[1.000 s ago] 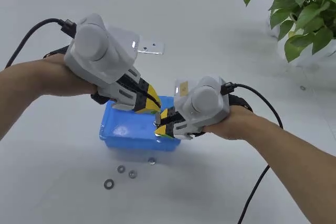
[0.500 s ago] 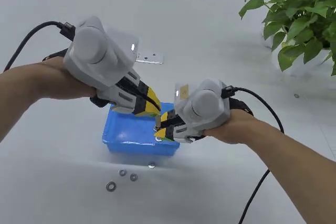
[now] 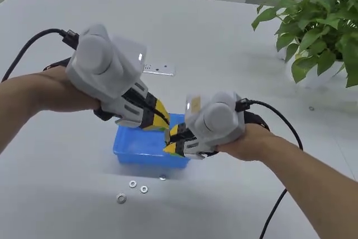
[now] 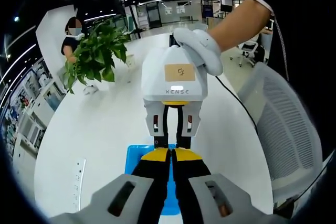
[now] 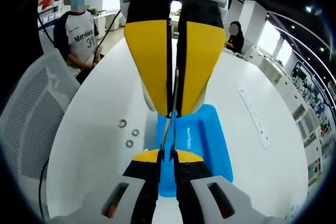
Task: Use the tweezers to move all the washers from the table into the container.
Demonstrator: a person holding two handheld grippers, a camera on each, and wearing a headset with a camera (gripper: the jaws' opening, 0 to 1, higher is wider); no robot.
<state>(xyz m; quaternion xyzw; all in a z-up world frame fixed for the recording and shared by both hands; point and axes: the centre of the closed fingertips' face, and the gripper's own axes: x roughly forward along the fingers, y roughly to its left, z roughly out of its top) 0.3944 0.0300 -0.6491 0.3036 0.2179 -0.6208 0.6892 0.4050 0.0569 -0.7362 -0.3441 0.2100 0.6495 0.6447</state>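
Clamping state, left gripper [image 3: 161,120]: jaws pressed together on the tweezers [image 5: 171,114], which show in the right gripper view as a thin metal strip leaving the yellow pads at upper centre.
Clamping state, right gripper [image 3: 169,140]: jaws drawn in against the lower end of the same strip, at bottom centre of the right gripper view, with the pads nearly meeting.
Relation of grippers: tips face each other nose to nose at the centre of the head view, over the right end of the container.
Position, container [image 3: 145,158]: blue open-topped tray at lower centre of the head view, resting on the table [image 3: 224,32]. Whether anything lies inside cannot be told.
Position, washers [image 3: 132,183]: three in a loose group on the table, below the container's front wall toward the lower left of the head view. In the right gripper view the group sits left of centre, beside the container.
Position, fourth washer [image 3: 162,178]: on the table just beside the front wall, apart from the group.
Cables [image 3: 33,40]: one black lead runs from the rear of each gripper.
Plant [image 3: 313,20]: upper right of the head view, well apart from the work.
White strip [image 3: 159,70]: flat on the table above the left gripper; its type cannot be told.
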